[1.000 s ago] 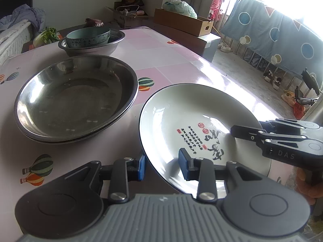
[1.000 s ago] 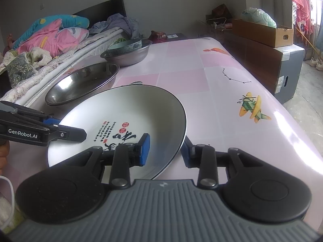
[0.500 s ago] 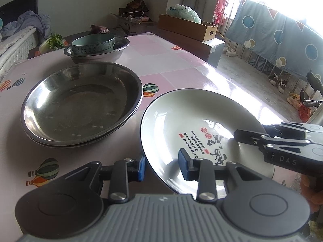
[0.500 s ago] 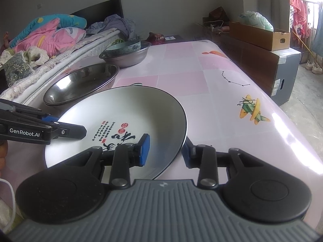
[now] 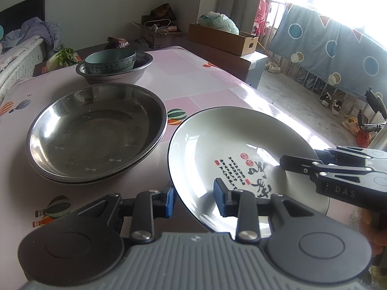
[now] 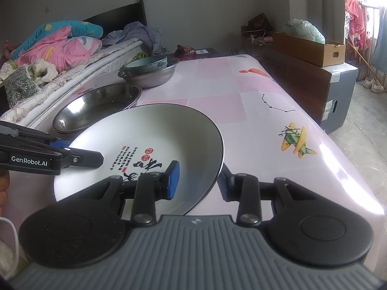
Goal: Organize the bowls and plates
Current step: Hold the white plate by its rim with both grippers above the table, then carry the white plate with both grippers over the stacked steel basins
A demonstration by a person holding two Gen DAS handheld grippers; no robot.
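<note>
A white plate (image 5: 229,149) with black and red calligraphy is held just above the pink table by both grippers. My left gripper (image 5: 193,200) is shut on its left rim, one blue pad inside the dish and one under it. My right gripper (image 6: 198,181) is shut on the opposite rim of the same plate (image 6: 157,135). Its fingers (image 5: 300,166) reach in from the right in the left wrist view. To the left lie stacked steel plates (image 5: 96,135), seen also as the steel plates (image 6: 96,106). Behind them a teal bowl (image 5: 110,61) sits inside a steel bowl (image 5: 116,77).
The table (image 6: 254,101) has a pink checked cloth, and its right edge drops to the floor. A cardboard box (image 6: 307,46) rests on a cabinet beyond that edge. A bed with bedding (image 6: 55,48) runs along the table's left side.
The plate stays clamped in both grippers. The table and the steel dishes have slid slightly lower in the left wrist view; nothing was let go or taken.
</note>
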